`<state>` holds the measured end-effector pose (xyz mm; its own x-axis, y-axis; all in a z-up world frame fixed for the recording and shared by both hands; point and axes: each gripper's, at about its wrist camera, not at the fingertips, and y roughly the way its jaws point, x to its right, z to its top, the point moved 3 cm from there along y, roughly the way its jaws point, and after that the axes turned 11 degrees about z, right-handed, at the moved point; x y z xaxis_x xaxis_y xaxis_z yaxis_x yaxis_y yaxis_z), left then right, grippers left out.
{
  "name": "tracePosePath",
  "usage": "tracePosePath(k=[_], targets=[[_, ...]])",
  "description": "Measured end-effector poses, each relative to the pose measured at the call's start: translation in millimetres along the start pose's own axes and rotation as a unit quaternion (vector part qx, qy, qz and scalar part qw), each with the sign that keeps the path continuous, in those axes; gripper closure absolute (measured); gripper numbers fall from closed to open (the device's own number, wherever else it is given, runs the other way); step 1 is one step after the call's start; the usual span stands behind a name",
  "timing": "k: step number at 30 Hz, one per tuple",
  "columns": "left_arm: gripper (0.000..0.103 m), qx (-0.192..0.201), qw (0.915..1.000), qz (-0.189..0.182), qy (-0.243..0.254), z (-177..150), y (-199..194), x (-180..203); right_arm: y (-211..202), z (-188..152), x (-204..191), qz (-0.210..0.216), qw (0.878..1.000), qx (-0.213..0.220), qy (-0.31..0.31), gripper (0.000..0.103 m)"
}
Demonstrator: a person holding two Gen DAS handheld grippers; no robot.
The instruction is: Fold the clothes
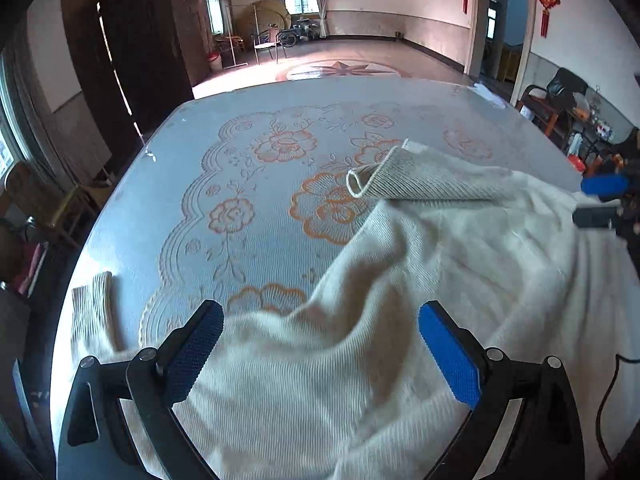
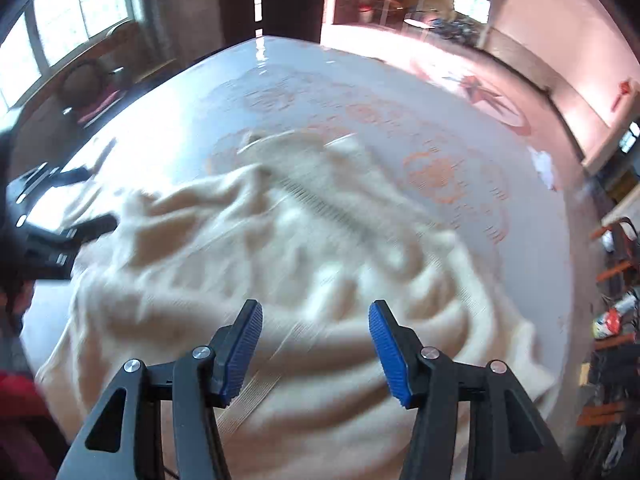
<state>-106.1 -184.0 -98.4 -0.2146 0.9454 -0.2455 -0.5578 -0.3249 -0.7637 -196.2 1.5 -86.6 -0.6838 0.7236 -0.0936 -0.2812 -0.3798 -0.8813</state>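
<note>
Sweater (image 1: 400, 280) crumpled on table (image 1: 200, 152), one sleeve (image 1: 90, 312) at its left edge

the far and left parts of the tabletop (image 1: 248, 128) lie bare and open to pass over. the rumpled cream sweater (image 1: 400, 280) fills the near right, its ribbed hem (image 1: 400, 180) curled up as a low ridge. a cuff (image 1: 94, 304) lies at the near left edge.

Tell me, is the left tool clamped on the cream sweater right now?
No, the left tool stands wide open above the cream sweater, and its blue pads press on nothing.
</note>
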Motion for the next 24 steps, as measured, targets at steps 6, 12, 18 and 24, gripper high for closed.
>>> tracePosePath(k=[6, 12, 18, 24], targets=[[0.002, -0.039, 0.9965, 0.039, 0.063, 0.6, 65.2, 25.0, 63.1, 84.8, 48.6, -0.019, 0.998, -0.013, 0.054, 0.047], [0.000, -0.007, 0.9998, -0.001, 0.021, -15.1, 73.7, -7.5, 127.3, 113.7, 41.9, 0.014, 0.997, -0.072, 0.010, 0.047], [0.000, 0.001, 0.9995, 0.011, -0.030, -17.7, 88.9, -49.5, 154.4, 123.8, 64.1, -0.048, 0.997, -0.059, -0.019, 0.038], [0.000, -0.004, 0.9948, 0.082, -0.060, 2.3, 115.4, -85.5, 159.5, 145.0, 130.5, -0.157, 0.987, -0.010, 0.022, 0.037]])
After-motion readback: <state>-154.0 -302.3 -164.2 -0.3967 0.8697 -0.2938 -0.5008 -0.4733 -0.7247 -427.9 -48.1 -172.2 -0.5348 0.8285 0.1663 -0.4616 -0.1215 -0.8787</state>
